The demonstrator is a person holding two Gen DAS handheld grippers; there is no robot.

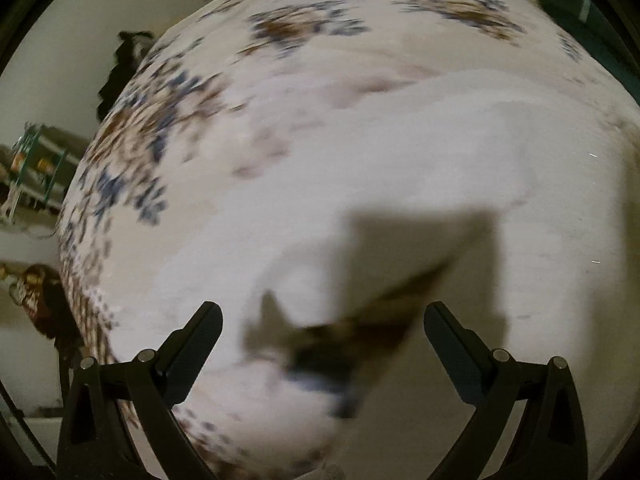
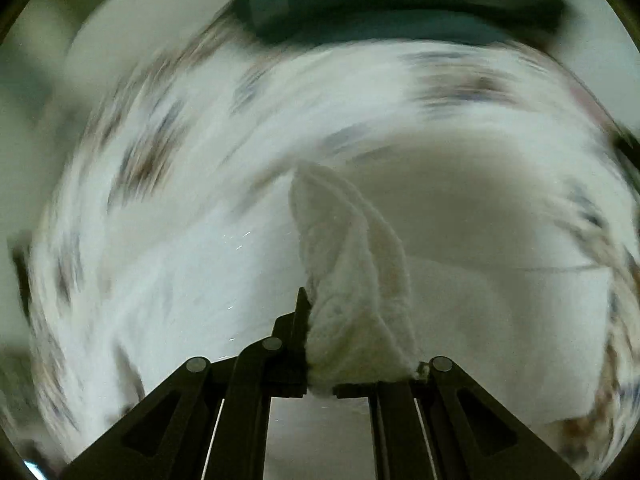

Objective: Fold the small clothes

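Note:
A white fuzzy garment (image 2: 352, 280) is pinched in my right gripper (image 2: 320, 320); a fold of it stands up between the shut fingers and hides the right fingertip. The rest of the white cloth (image 2: 500, 320) lies spread below on the bed. In the left wrist view the same white cloth (image 1: 400, 168) lies flat on the flowered bedsheet (image 1: 168, 128), with a lifted corner (image 1: 372, 264) casting a dark shadow. My left gripper (image 1: 322, 320) is open and empty just above the cloth, fingers wide apart. Both views are motion-blurred.
The bedsheet's left edge (image 1: 76, 248) drops off to a floor with a green shelf rack (image 1: 36, 168) and a dark bag (image 1: 40, 300). A dark teal pillow or blanket (image 2: 400, 4) lies at the far end of the bed.

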